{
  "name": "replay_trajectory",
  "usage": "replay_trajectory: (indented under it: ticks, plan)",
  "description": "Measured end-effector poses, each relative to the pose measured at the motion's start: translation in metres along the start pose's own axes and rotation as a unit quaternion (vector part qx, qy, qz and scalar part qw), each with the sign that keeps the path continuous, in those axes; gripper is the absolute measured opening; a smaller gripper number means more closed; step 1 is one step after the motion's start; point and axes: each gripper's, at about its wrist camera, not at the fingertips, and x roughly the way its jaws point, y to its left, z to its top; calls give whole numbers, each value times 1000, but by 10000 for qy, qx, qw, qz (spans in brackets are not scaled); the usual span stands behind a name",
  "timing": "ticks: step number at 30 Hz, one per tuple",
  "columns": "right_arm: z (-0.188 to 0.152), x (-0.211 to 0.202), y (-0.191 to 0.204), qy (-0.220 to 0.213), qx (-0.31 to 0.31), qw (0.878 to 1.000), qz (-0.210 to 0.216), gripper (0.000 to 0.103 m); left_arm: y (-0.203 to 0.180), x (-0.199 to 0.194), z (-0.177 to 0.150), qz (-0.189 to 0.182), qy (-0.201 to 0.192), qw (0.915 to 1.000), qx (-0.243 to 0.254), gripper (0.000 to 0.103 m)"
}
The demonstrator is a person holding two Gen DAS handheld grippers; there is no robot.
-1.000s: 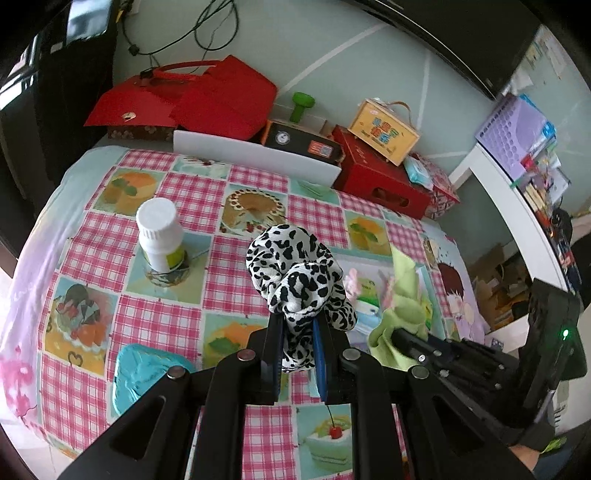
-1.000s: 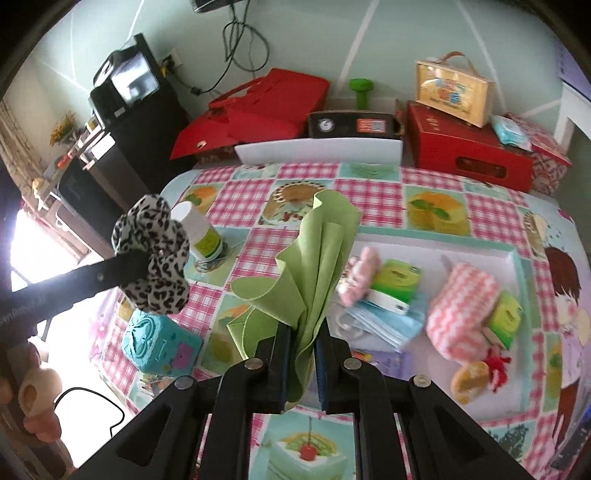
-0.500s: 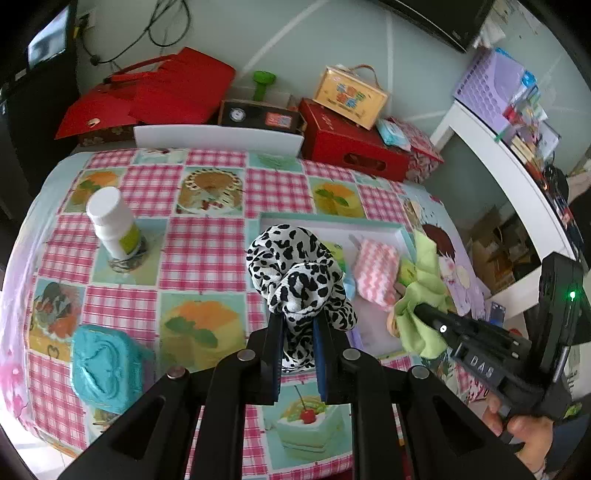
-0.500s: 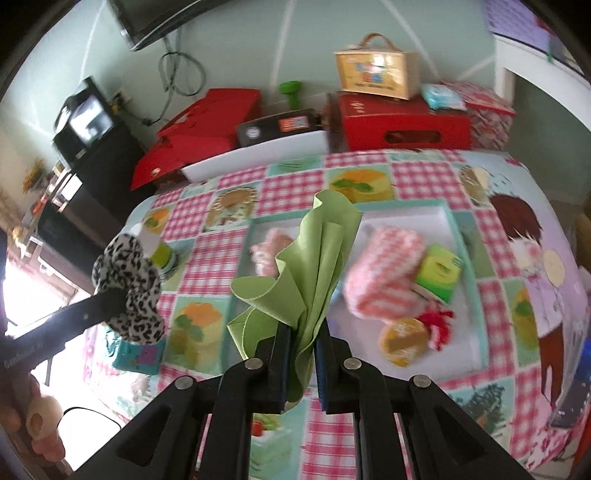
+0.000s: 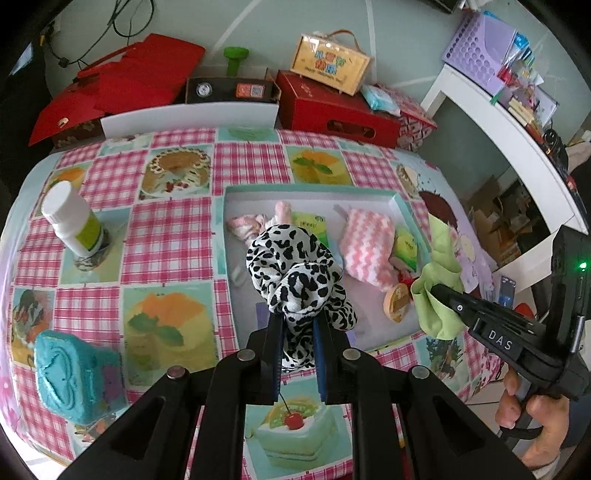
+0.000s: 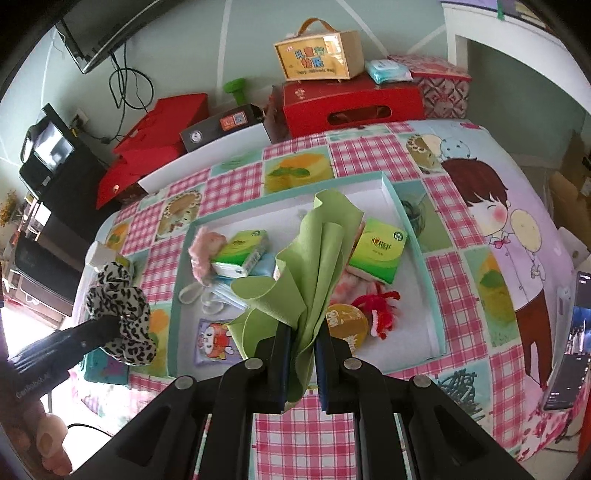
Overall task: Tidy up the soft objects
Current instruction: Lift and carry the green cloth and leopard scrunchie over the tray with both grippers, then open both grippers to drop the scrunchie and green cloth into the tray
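Left gripper [image 5: 298,332] was clamped on the black-and-white leopard-print fabric scrunchie [image 5: 299,273], held in the air above the near-left part of the shallow white tray with the teal rim [image 5: 306,190]. On the tray's near-right side, my right gripper [image 6: 302,341] pinched the folded light-green cloth [image 6: 314,266] over its clutter of tissue packs and a pink-and-white zigzag towel [image 5: 365,243]. To release cleanly, I judged, each piece should go down low onto bare tray floor before the fingers part, clear of the rim.

Pale green wall [image 5: 388,33], white shelf [image 5: 506,129]
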Motion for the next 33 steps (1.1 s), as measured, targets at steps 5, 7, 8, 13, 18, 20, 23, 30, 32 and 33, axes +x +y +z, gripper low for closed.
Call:
replay_trajectory:
  ticks: [5, 7, 8, 13, 18, 20, 23, 30, 32, 33]
  plan:
    - [-1, 16, 8, 166, -130, 9998, 47, 13, 0, 25, -2, -20, 225, 9997, 16, 15]
    - [-2, 23, 13, 242, -207, 9995, 59, 13, 1, 33, -3, -42, 286, 9996, 9, 15]
    - [-2, 27, 16, 278, -247, 9993, 69, 13, 2, 37, -3, -52, 310, 9995, -6, 15]
    - [-3, 42, 26, 436, -391, 9983, 78, 13, 6, 52, -1, -76, 375, 9992, -67, 15]
    - [-3, 57, 33, 585, -483, 9971, 51, 13, 11, 63, 4, -93, 392, 9992, -85, 15]
    - [-3, 61, 34, 625, -497, 9968, 41, 13, 11, 63, 4, -92, 393, 9991, -88, 15]
    - [-3, 68, 35, 677, -533, 9963, 22, 13, 14, 72, 7, -99, 407, 9991, -109, 15]
    - [-1, 80, 38, 745, -592, 9955, -33, 13, 22, 88, 11, -124, 454, 9987, -194, 16]
    - [0, 82, 38, 758, -604, 9953, -51, 14, 23, 90, 12, -137, 469, 9985, -234, 16]
    - [1, 83, 39, 760, -617, 9952, -62, 14, 25, 90, 12, -150, 481, 9984, -256, 16]
